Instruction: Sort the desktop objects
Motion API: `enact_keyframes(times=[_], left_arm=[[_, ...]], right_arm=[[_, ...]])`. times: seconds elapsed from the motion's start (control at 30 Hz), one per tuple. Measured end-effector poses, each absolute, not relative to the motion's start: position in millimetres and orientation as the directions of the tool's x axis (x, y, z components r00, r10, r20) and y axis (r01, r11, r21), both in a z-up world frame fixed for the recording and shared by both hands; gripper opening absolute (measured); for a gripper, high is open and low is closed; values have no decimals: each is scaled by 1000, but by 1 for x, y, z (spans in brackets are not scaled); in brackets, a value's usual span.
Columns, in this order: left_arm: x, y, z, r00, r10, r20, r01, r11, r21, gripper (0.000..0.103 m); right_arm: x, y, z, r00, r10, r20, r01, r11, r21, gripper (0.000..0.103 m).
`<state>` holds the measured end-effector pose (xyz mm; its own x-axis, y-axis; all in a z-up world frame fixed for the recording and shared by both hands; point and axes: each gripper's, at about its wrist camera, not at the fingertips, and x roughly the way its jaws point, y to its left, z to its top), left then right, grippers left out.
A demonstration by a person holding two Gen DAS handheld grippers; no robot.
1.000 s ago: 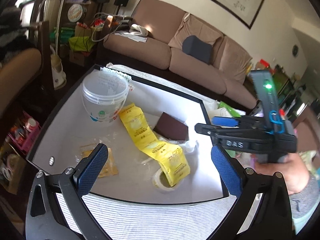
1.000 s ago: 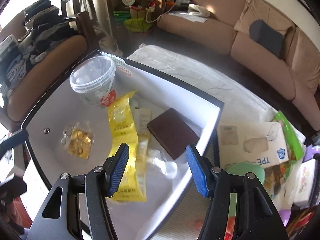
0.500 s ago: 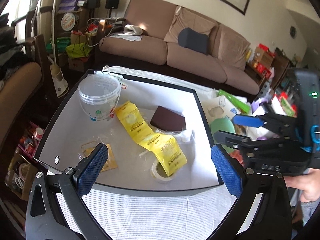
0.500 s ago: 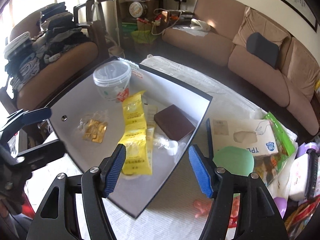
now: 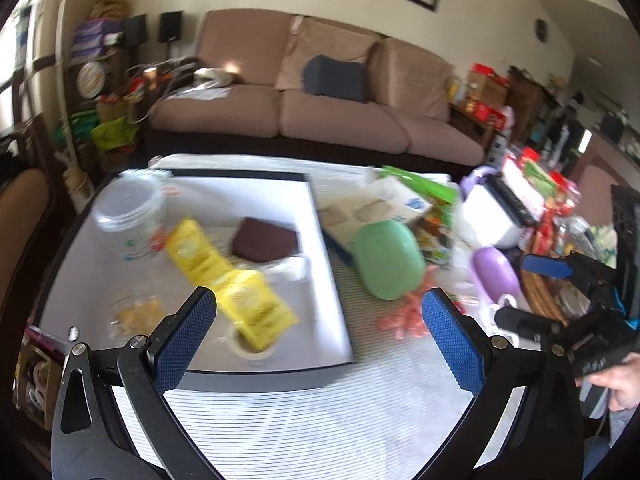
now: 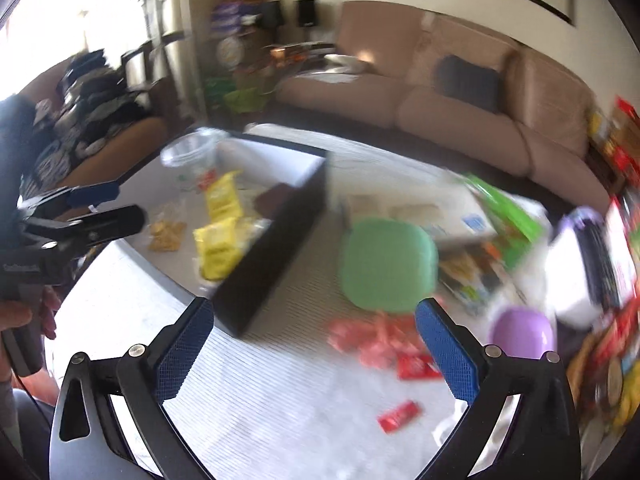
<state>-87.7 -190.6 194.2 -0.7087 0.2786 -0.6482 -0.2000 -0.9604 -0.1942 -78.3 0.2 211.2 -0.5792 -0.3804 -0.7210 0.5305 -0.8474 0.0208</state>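
A black-rimmed tray (image 5: 332, 276) holds yellow packets (image 5: 224, 280), a brown wallet (image 5: 264, 240), a clear plastic tub (image 5: 128, 216), a tape roll (image 5: 250, 350) and a bag of golden snacks (image 5: 136, 314). My left gripper (image 5: 318, 322) is open and empty above the tray's near right corner. My right gripper (image 6: 314, 334) is open and empty over red wrappers (image 6: 376, 340) beside the tray (image 6: 272, 264). A green case (image 6: 386, 264) lies just beyond. Both views are blurred.
Right of the tray lie a white box (image 5: 372, 210), a purple case (image 6: 520, 332), a white-and-black appliance (image 5: 500, 212) and piled snack packs (image 6: 612, 360). A brown sofa (image 5: 320, 112) stands behind. Striped cloth (image 5: 320, 420) covers the near table.
Both grippers have pulled back and swung right, away from the tray toward the cluttered right side. Both stay open and empty. The tray's contents have not moved.
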Motion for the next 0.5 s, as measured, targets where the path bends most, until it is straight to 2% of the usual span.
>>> enact_keyframes(times=[0.17, 0.33, 0.5], left_arm=[[-82, -134, 186, -678, 319, -662, -280, -945, -169, 103], [-76, -82, 166, -613, 389, -687, -347, -914, -209, 103], [-64, -44, 131, -618, 286, -732, -342, -937, -78, 103]], right_arm=[[-84, 73, 199, -618, -327, -715, 389, -917, 83, 103], [-87, 135, 176, -634, -239, -736, 270, -960, 79, 103], [-76, 174, 141, -605, -219, -766, 198, -973, 122, 103]])
